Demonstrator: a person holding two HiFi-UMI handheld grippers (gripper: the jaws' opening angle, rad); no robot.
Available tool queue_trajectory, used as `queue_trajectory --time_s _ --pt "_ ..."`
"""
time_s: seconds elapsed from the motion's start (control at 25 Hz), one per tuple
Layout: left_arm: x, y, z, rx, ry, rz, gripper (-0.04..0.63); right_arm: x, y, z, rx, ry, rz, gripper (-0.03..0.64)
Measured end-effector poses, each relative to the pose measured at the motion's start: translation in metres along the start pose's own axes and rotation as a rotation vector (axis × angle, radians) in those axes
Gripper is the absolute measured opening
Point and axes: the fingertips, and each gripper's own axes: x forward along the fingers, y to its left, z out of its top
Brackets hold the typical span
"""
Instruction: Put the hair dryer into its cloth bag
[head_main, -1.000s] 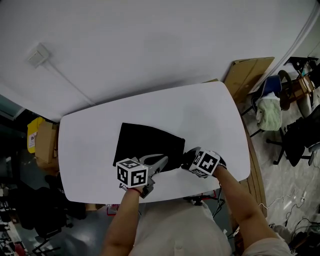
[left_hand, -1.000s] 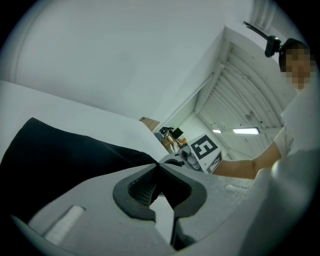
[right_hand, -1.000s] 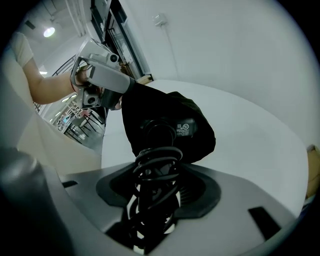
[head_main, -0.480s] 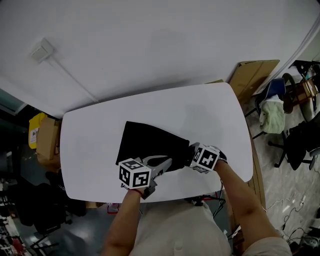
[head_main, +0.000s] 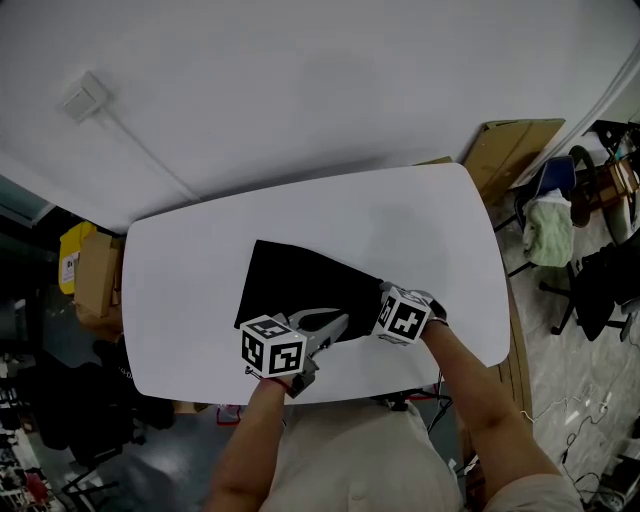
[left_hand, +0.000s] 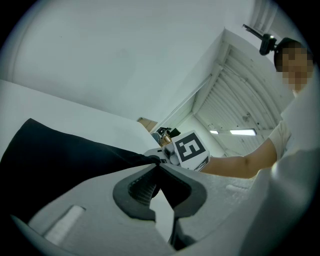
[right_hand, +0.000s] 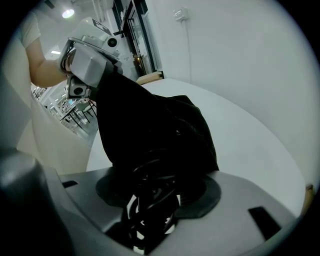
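The black cloth bag (head_main: 300, 285) lies on the white desk (head_main: 430, 220). The left gripper (left_hand: 157, 161) is clenched on the bag's near edge, lifting its mouth. The right gripper (right_hand: 156, 176) grasps a dark bundle with wound cord, apparently the hair dryer (right_hand: 149, 205), at that mouth. It looks only partly in, so pushing it inside remains.

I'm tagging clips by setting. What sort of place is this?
Probably an office or lab workroom: a white table stands by a plain wall, with office chairs to one side and cardboard boxes beside it.
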Motion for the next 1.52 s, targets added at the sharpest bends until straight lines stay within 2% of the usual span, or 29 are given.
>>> queue_trajectory --time_s 0.36,0.64,1.2,1.52 --pt "0.001 -0.004 0.009 -0.011 -0.025 -0.017 0.025 0.012 0.000 0.019 -0.014 -0.035 0.001 0.230" --pt "0.001 0.001 0.005 -0.021 -0.021 -0.001 0.025 0.028 0.001 0.031 -0.012 -0.068 -0.009 0.230" --pt "0.003 0.011 -0.004 -0.035 0.007 0.022 0.023 0.045 0.005 0.026 -0.004 -0.113 -0.031 0.233" --pt "0.004 0.014 -0.011 -0.043 0.019 0.033 0.024 0.049 0.006 0.019 -0.037 -0.083 -0.061 0.244"
